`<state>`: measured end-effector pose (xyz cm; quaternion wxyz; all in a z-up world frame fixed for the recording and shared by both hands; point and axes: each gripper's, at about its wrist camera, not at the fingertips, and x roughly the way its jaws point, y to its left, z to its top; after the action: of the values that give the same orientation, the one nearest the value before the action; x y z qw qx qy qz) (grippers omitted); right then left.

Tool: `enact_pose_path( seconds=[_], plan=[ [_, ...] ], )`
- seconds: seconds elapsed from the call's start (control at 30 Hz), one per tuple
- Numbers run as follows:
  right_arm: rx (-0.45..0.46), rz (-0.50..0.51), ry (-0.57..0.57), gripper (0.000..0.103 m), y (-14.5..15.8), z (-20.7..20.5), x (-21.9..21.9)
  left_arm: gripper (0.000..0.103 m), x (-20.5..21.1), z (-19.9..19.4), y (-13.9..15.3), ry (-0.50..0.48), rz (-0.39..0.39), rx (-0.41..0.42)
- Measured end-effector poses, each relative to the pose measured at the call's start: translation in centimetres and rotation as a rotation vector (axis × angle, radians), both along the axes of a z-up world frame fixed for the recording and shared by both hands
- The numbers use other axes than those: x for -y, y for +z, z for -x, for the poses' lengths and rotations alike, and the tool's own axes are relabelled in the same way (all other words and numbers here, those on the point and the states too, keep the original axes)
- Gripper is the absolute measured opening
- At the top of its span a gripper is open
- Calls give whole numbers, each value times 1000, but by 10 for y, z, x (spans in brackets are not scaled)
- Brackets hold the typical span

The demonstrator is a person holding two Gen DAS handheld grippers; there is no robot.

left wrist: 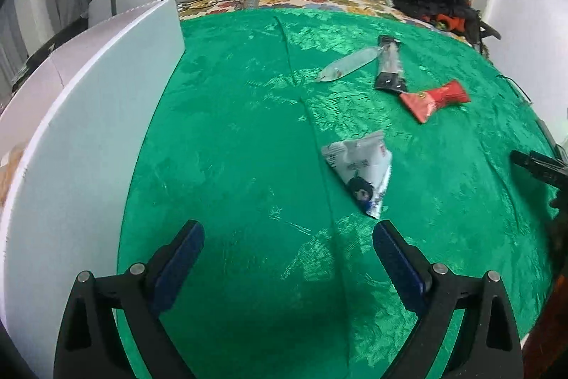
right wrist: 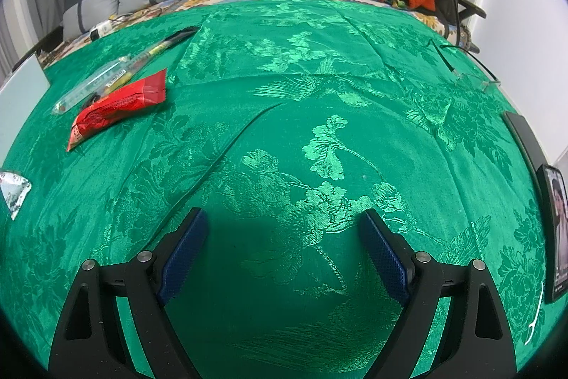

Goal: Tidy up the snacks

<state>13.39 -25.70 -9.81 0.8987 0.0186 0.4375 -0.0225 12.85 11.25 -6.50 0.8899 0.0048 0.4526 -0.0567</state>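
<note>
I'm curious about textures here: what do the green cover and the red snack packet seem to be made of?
Green cover: probably woven satin or brocade, glossy; flowers and birds shine against a duller ground, with soft creases. Red snack packet: likely thin plastic film, slightly shiny, crinkled, with a crimped, sealed end.

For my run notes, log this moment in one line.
left tool: open, empty | right tool: open, empty | on green cloth: white packet, red packet, clear packet, black packet | white box: left
</note>
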Motion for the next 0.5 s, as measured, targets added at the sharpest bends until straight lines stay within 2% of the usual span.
enact_pose_path(
  seconds=[0.17, 0.27, 0.37, 0.5],
  plan=[
    [0, 0, 0, 89, 0, 0, 0, 95, -4, -17, -22, 55, -17, -53],
    [0, 0, 0, 89, 0, 0, 0, 103, -4, -18, -25, 58, -58, -28],
    [0, 0, 0, 89, 0, 0, 1, 103, -9, -20, -26, 69, -38, -14],
    [0, 0, 0, 90, 0, 0, 0, 103, -8, -35, -26, 44, -49, -15]
  ],
)
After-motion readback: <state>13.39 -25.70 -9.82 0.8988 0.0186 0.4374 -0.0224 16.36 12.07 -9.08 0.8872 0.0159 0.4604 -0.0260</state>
